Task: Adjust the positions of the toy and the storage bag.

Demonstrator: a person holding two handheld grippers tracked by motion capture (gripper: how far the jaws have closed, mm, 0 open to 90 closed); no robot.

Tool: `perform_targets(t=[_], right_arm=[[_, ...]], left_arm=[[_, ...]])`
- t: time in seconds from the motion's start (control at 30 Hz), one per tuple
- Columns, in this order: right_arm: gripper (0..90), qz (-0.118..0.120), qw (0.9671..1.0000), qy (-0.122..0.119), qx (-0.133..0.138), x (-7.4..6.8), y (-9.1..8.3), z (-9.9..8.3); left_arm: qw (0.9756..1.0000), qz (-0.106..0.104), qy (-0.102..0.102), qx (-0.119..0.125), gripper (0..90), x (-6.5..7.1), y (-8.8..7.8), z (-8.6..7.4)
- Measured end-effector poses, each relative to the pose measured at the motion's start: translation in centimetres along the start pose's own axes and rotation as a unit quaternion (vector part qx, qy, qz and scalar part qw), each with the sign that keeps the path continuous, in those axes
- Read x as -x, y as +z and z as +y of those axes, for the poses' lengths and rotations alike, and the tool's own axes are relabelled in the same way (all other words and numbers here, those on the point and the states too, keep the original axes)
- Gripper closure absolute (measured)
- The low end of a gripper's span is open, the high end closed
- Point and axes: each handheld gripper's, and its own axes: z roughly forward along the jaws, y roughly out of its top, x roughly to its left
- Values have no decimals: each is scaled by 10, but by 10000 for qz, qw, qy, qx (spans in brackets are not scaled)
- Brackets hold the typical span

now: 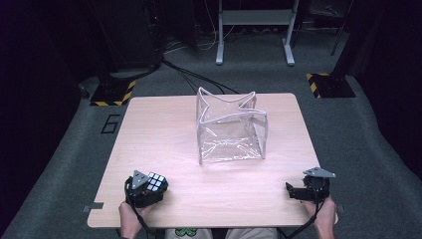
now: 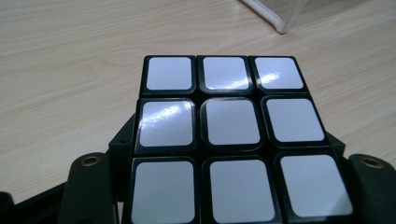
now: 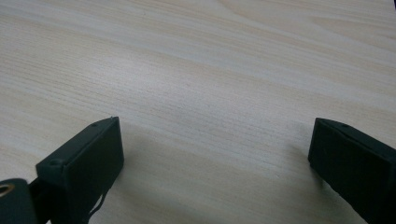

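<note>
A puzzle cube (image 1: 156, 182) with black edges sits near the table's front left corner, and my left gripper (image 1: 152, 187) is shut on it. In the left gripper view the cube (image 2: 229, 140) shows its white face of nine squares, with a black jaw tight against each side. My right gripper (image 1: 294, 191) rests near the front right of the table. Its two fingers (image 3: 81, 163) stand wide apart over bare wood, open, with nothing between them. A clear plastic zip pouch (image 1: 231, 129) with white piping stands upright and gaping at the table's middle back.
The light wooden table (image 1: 159, 129) has bare surface between the cube and the pouch. A corner of the pouch (image 2: 280, 18) lies ahead and to the right of the cube. Around the table are grey carpet, cables and a white stand (image 1: 254, 30).
</note>
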Motion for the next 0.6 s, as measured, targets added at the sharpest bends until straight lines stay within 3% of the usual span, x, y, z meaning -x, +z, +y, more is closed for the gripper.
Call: perform_targets(t=[0.6], right_arm=[[27, 10, 10000, 4, -3, 0, 0, 0]], left_arm=[[9995, -229, 203, -32, 332, 16, 8, 6]])
